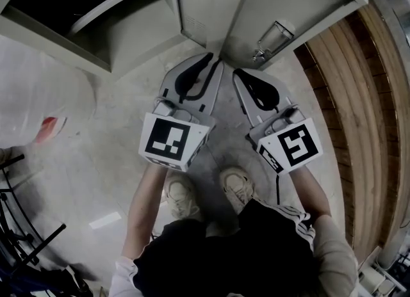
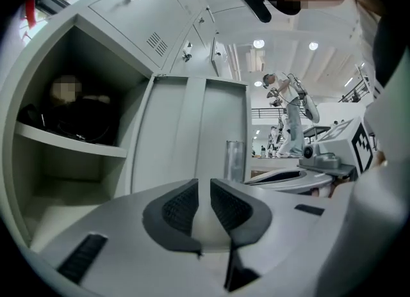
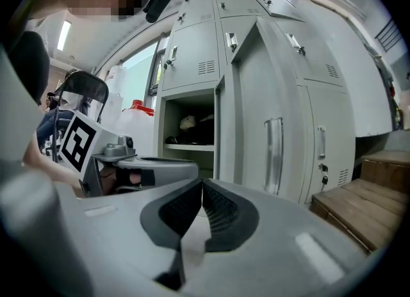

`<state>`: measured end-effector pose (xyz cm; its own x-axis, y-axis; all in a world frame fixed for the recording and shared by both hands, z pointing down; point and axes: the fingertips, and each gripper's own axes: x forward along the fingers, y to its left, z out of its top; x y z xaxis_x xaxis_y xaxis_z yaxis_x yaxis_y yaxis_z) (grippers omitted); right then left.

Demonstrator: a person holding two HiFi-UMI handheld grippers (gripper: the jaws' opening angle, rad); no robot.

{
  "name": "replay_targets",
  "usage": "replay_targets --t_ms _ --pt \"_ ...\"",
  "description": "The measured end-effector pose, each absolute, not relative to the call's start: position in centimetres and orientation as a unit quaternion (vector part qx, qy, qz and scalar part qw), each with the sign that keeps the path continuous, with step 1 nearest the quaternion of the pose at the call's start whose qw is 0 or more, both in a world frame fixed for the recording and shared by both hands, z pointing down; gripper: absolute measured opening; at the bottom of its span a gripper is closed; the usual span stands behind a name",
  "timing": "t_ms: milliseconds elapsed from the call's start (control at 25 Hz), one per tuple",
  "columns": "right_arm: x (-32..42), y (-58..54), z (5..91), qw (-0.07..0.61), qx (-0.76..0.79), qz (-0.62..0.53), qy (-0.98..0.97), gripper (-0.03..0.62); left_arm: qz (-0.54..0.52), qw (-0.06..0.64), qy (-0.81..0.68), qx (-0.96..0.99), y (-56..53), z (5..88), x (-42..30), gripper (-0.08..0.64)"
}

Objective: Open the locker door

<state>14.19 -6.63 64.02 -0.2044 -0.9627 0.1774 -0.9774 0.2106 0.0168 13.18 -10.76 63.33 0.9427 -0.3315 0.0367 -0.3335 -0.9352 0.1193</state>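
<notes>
The grey locker door point(image 1: 288, 14) stands swung out toward me, its clear handle point(image 1: 272, 40) on the outer face. Left of it, the open compartment point(image 1: 96, 8) holds dark items on a shelf. My left gripper point(image 1: 214, 59) points at the door's bottom corner on the inner side, with a narrow gap between its pads point(image 2: 182, 206) and nothing in it. On the outer side my right gripper point(image 1: 237, 72) is shut and empty, its tips meeting point(image 3: 202, 182), short of the handle point(image 3: 273, 155). From the left gripper view I see the door's inner face point(image 2: 192, 129).
Wooden steps point(image 1: 371, 129) run along the right, beside the lockers. A white bag with a red patch point(image 1: 45, 129) lies on the floor at left, and a black frame point(image 1: 19, 238) stands lower left. My shoes point(image 1: 182, 193) are just behind the grippers. More shut lockers point(image 3: 320, 97) continue rightward.
</notes>
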Motion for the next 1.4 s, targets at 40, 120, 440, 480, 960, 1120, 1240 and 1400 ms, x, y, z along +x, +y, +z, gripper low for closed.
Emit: replay_targets --t_ms 40,120,440,480,960,1120,1240,1400 --pt "14.1 -6.8 64.0 0.073 0.626 0.049 -0.775 0.006 0.006 0.065 -0.175 0.982 -11.2 63.3 13.0 0.046" --pt "14.0 -7.1 64.0 0.071 0.626 0.050 -0.775 0.005 0.001 0.078 -0.186 0.980 -11.8 63.0 12.5 0.046" --pt "10.4 -10.5 63.6 0.058 0.604 0.039 -0.794 0.005 -0.011 0.104 -0.246 0.964 -15.1 62.8 9.8 0.046" --pt "10.0 -11.0 63.3 0.054 0.602 0.037 -0.796 0.005 -0.012 0.105 -0.252 0.962 -15.4 62.7 9.5 0.046" --pt "8.0 -14.5 62.2 0.045 0.596 0.015 -0.801 0.005 -0.011 0.106 -0.363 0.926 -18.9 63.1 4.2 0.046" --pt "8.0 -15.7 62.7 0.049 0.598 0.012 -0.800 0.005 -0.010 0.111 -0.385 0.916 -19.7 63.8 2.9 0.046" --pt "7.8 -16.5 63.5 0.047 0.598 0.023 -0.800 0.005 -0.002 0.096 -0.403 0.910 -20.3 64.1 2.5 0.046" --pt "7.3 -17.3 65.1 0.057 0.594 0.031 -0.802 0.005 0.014 0.081 -0.416 0.906 -20.9 65.0 2.6 0.046"
